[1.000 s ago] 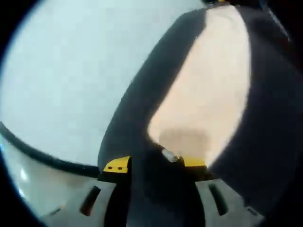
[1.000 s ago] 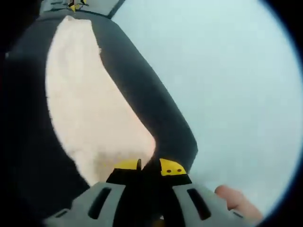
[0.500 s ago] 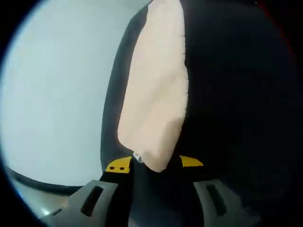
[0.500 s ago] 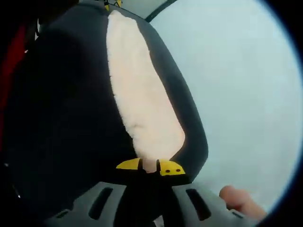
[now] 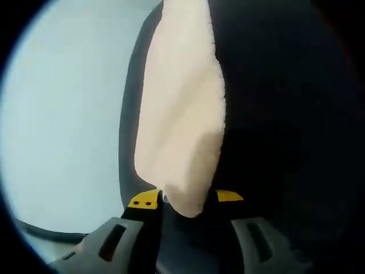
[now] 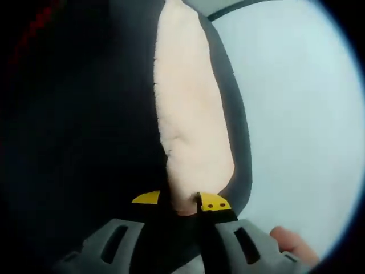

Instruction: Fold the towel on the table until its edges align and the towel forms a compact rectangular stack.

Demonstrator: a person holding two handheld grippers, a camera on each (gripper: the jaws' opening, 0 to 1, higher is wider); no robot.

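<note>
Your left claw (image 5: 185, 198) clenched on the cream towel (image 5: 182, 108), your right claw (image 6: 181, 201) gripping the towel (image 6: 191, 114) at another point, cloth stretching away from each claw, a dark surface beside it, pale table (image 5: 63, 114) to one side, fingertip (image 6: 288, 242) low in the right gripper view

Up comes the towel (image 5: 179, 108), and look how its shape has shifted! A second ago it spread broad and angled before the left gripper (image 5: 185, 200); now it hangs as a tall cream strip, its corner drooping over the jaws. Same story at the right gripper (image 6: 182, 202) (the strip far narrower than before), and the pale table (image 6: 296, 125) has given way to darkness.
</note>
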